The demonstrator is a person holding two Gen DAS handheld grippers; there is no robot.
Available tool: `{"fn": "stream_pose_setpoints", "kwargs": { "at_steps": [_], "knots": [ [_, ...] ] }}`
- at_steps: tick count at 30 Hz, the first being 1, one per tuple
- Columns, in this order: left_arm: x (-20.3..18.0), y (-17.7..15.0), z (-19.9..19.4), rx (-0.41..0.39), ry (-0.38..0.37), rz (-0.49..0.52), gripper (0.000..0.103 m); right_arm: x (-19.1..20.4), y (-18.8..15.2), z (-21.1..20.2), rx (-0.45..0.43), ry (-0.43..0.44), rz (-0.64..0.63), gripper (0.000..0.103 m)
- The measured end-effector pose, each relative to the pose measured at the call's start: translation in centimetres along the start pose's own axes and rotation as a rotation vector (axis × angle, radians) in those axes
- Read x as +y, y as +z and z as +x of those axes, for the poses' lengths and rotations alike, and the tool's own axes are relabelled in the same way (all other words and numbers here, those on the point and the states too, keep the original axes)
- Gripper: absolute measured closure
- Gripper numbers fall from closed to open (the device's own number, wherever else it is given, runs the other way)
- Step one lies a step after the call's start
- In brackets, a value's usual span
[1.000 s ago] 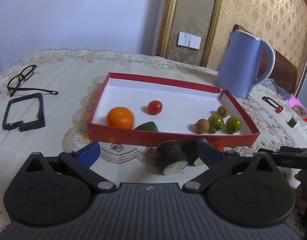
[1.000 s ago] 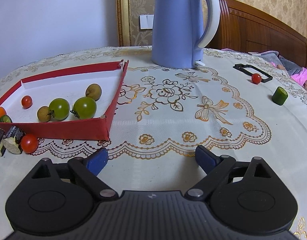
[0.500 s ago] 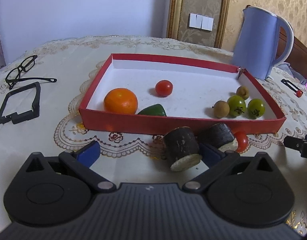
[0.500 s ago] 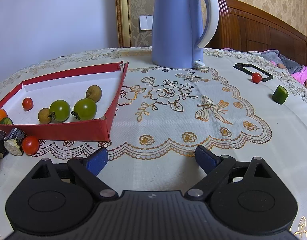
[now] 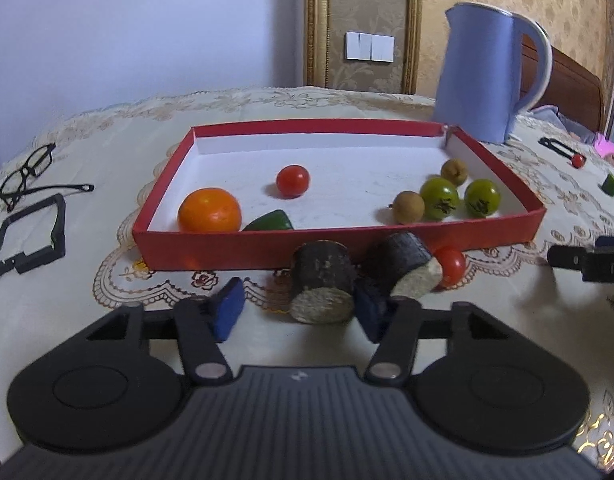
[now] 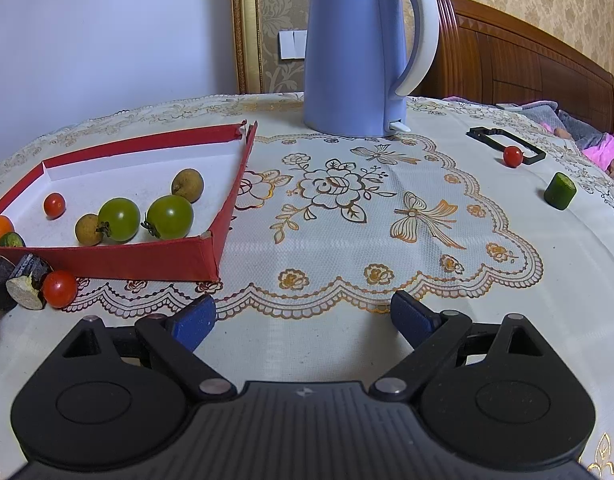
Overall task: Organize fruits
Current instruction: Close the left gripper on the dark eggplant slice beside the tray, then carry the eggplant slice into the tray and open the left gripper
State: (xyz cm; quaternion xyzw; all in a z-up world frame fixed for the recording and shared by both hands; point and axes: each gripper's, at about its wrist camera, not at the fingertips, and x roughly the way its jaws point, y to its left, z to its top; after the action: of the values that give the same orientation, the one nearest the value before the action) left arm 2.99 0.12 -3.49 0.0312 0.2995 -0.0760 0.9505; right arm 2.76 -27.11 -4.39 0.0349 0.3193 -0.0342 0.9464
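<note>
A red tray [image 5: 227, 254] holds an orange [image 5: 209, 210], a red tomato [image 5: 292, 181], a green piece [image 5: 269, 221], two green tomatoes [image 5: 439, 197] and two brown longans [image 5: 408, 207]. In front of it lie two dark eggplant chunks [image 5: 322, 280] and a red cherry tomato [image 5: 451, 264]. My left gripper [image 5: 297, 312] is open, its fingers either side of the nearer chunk, the right pad close to it. My right gripper [image 6: 303, 318] is open and empty over the tablecloth, right of the tray [image 6: 167, 258].
A blue kettle [image 6: 363, 52] stands behind. A red tomato [image 6: 512, 156] by a black frame [image 6: 503, 142] and a green cucumber piece [image 6: 560, 191] lie at the far right. Glasses [image 5: 27, 172] and another black frame [image 5: 27, 236] lie left of the tray.
My left gripper has moved forward and its fingers have narrowed around the nearer eggplant chunk. The right gripper has barely moved.
</note>
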Motion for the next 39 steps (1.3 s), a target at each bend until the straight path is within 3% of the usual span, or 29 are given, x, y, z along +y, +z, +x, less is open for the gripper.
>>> {"fn": "stream_pose_setpoints", "kwargs": {
  "at_steps": [2, 9, 15, 26, 39],
  "knots": [
    [-0.3, 0.0, -0.1, 0.004, -0.034, 0.006, 0.073, 0.0, 0.0, 0.0, 0.000, 0.000, 0.000, 0.008],
    [-0.9, 0.0, -0.5, 0.007, -0.024, 0.045, 0.073, 0.0, 0.0, 0.0, 0.000, 0.000, 0.000, 0.008],
    [-0.6, 1.5, -2.3, -0.057, -0.036, 0.063, 0.074, 0.0, 0.0, 0.0, 0.000, 0.000, 0.000, 0.008],
    [0.0, 4.1, -0.9, -0.069, -0.016, 0.042, 0.074, 0.0, 0.0, 0.0, 0.000, 0.000, 0.000, 0.008],
    [-1.0, 3.9, -0.9, -0.087, 0.019, 0.089, 0.074, 0.0, 0.0, 0.0, 0.000, -0.001, 0.000, 0.008]
  ]
}}
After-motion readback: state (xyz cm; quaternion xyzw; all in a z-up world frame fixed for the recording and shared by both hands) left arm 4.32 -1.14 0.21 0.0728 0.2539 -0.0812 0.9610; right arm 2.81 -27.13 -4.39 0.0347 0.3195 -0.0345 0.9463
